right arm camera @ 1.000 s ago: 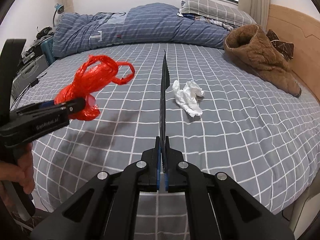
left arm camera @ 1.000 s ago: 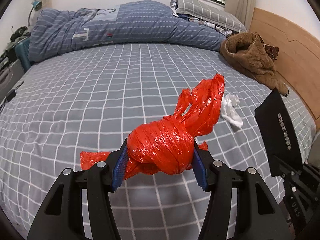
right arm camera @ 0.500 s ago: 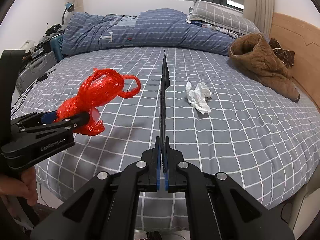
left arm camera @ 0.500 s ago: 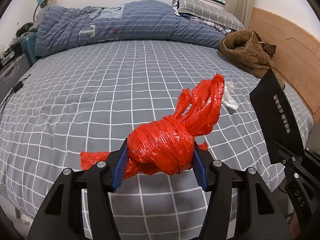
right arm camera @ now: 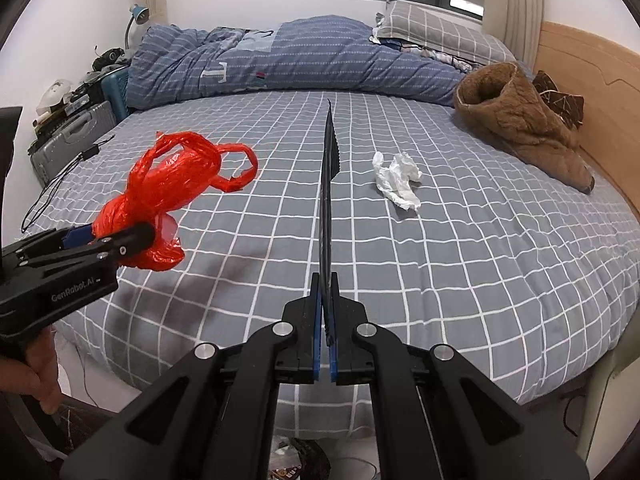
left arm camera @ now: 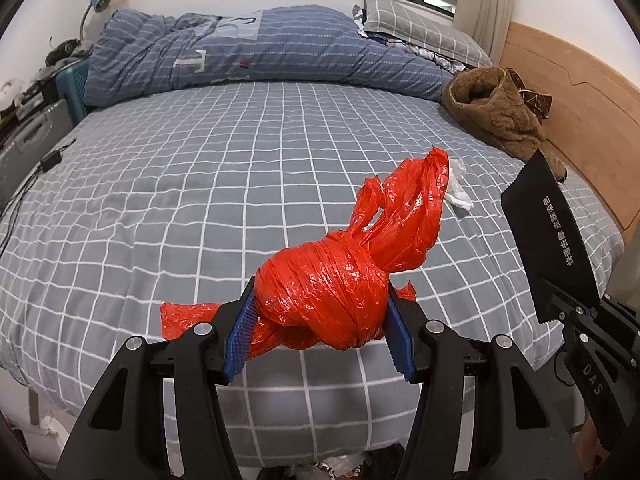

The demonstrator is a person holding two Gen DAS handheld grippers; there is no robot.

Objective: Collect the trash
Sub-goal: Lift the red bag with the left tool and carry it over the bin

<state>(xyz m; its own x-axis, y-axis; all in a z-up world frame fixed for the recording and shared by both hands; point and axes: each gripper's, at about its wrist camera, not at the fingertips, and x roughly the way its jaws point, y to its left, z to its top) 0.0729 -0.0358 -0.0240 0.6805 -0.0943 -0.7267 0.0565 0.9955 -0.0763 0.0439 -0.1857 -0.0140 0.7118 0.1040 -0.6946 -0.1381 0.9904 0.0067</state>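
My left gripper (left arm camera: 320,332) clamps the knotted red bag (left arm camera: 332,292); my right gripper (right arm camera: 325,344) pinches a flat black packet (right arm camera: 329,200). Both are lifted off the bed (right arm camera: 480,260). Next: dump them, then fetch the tissue (right arm camera: 396,180) at one o'clock.

I see a wide bed with a grey white-checked sheet (right arm camera: 460,264). On it lie a crumpled white tissue (right arm camera: 396,180), a rumpled blue striped duvet (right arm camera: 288,60) at the far side, a grey checked pillow (right arm camera: 436,32) and a brown fleece garment (right arm camera: 520,120).
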